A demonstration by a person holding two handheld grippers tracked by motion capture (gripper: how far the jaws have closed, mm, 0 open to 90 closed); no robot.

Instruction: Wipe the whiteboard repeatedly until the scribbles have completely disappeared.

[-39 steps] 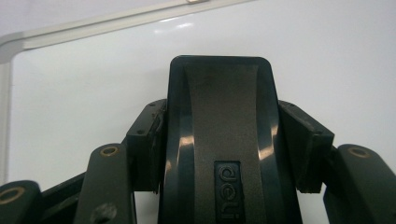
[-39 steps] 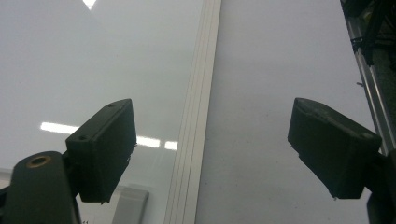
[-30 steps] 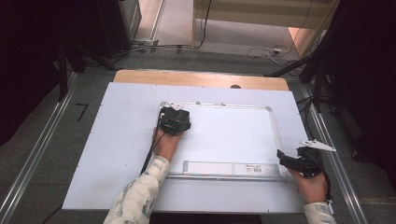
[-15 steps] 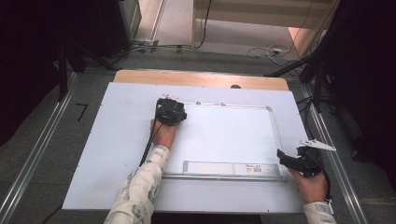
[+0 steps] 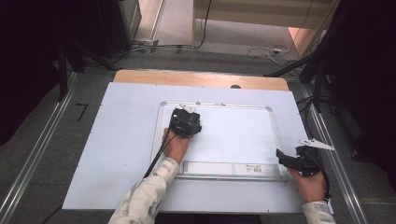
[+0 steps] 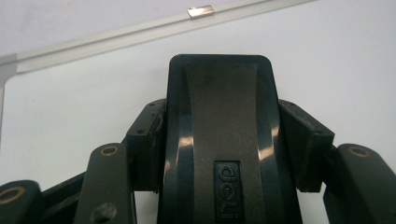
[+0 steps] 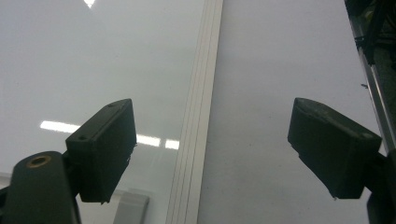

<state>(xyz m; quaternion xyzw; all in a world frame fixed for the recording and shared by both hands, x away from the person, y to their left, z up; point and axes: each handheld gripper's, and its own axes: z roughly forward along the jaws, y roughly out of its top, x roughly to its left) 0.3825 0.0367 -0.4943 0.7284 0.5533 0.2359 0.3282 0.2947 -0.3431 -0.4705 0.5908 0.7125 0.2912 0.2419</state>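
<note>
The right gripper (image 5: pixel 282 157), jaws spread and empty, waited at the whiteboard (image 5: pixel 233 135)'s five o'clock corner. Toward ten o'clock, the left gripper (image 5: pixel 185 122) clamped the eraser (image 6: pixel 219 140) flat on the board: wiping seemed underway, and the next stroke needed steady downward pressure.

high view: overhead, facing forward-down | gripper views: close, low | shared: whiteboard (image 5: pixel 233 135)
</note>
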